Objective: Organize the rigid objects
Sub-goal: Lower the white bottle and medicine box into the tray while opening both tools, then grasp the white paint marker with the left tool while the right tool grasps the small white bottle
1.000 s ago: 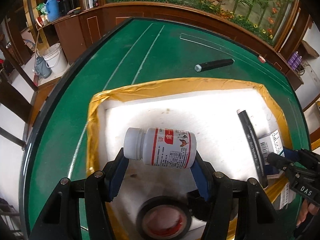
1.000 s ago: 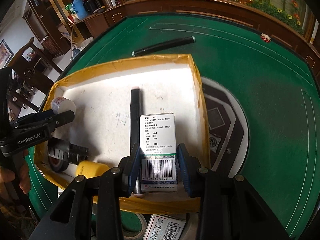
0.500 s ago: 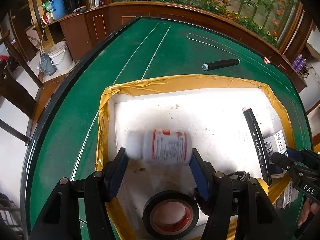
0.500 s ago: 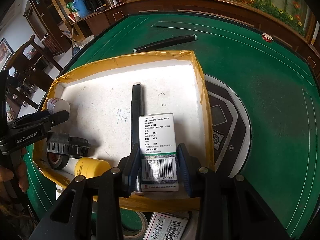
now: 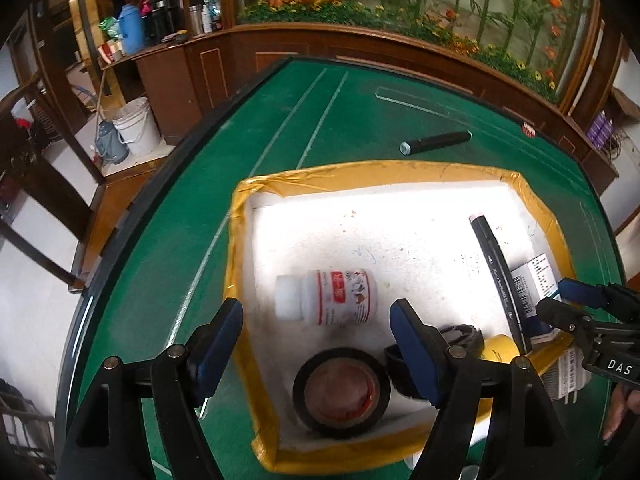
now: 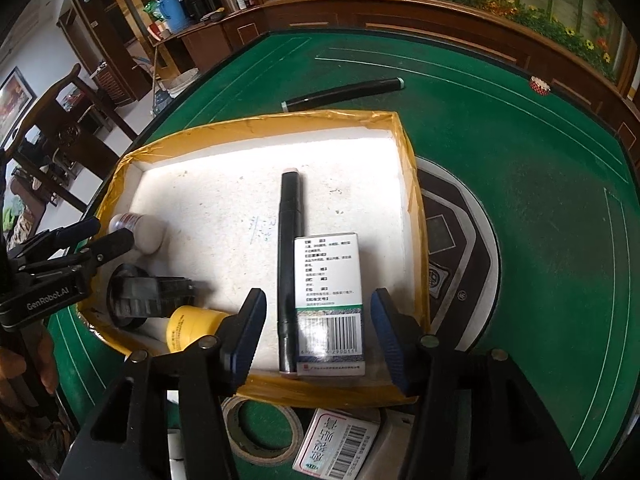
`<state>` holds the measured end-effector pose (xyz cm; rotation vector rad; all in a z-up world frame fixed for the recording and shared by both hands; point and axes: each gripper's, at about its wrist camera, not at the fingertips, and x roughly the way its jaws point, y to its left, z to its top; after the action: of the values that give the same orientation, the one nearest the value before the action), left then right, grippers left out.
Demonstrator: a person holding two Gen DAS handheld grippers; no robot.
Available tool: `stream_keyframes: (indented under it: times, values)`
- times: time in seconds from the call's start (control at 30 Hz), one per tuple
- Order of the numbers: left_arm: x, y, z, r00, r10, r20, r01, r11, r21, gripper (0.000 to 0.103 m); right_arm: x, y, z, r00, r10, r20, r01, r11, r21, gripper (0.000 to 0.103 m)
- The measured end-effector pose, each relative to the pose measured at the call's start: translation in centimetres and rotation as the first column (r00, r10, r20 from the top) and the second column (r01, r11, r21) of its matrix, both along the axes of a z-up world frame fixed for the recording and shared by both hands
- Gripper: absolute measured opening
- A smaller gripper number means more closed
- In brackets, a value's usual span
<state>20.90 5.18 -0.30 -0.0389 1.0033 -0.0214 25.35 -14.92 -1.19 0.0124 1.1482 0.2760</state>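
So the white pill bottle [image 5: 326,298] is lying on its side on the white tray [image 5: 400,216] floor, near-left part, and the left gripper [image 5: 316,336] has just been opening its jaws, which now stand wide with the bottle loose between them, pads clear. Over on the right, the medicine box [image 6: 330,300] lies flat just beside a black marker [image 6: 289,264], and the right gripper [image 6: 318,334] has just been opening too, pads off the box. Also in the tray: black tape roll [image 5: 342,392], yellow-capped bottle [image 6: 192,326]. Looks mostly done, I'd say. Left out: another marker [image 6: 344,94] on the green table [image 6: 520,200] beyond the far edge, plus a tape ring [image 6: 262,430] and another box [image 6: 340,444] on the near side.
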Motion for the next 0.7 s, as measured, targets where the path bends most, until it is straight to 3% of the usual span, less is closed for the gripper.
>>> stream_keyframes:
  times: [0.17,0.43,0.53,0.7]
  values:
    - [-2.2,0.9,1.0,0.999,0.035,0.015,-0.035,0.999,-0.008,0.081,-0.8,-0.2,1.1,1.000,0.009,0.030,-0.009,1.000,0.003,0.073]
    - [-7.0,1.1,1.4,0.997,0.076,-0.012,-0.077,0.995,-0.056,0.087,-2.8,-1.6,3.0,0.998,0.023,0.057,-0.023,1.000,0.012,0.081]
    - [-9.2,0.3,0.7,0.997,0.046,-0.060,-0.053,0.993,-0.108,0.087,-4.6,-2.2,3.6,0.997,0.040,0.062,-0.042,0.999,0.025,0.081]
    - [-11.4,-1.9,-0.6,0.993,0.007,-0.121,-0.023,0.992,-0.127,0.086,-8.2,-3.0,3.1,0.997,0.066,0.028,-0.068,0.996,0.060,0.081]
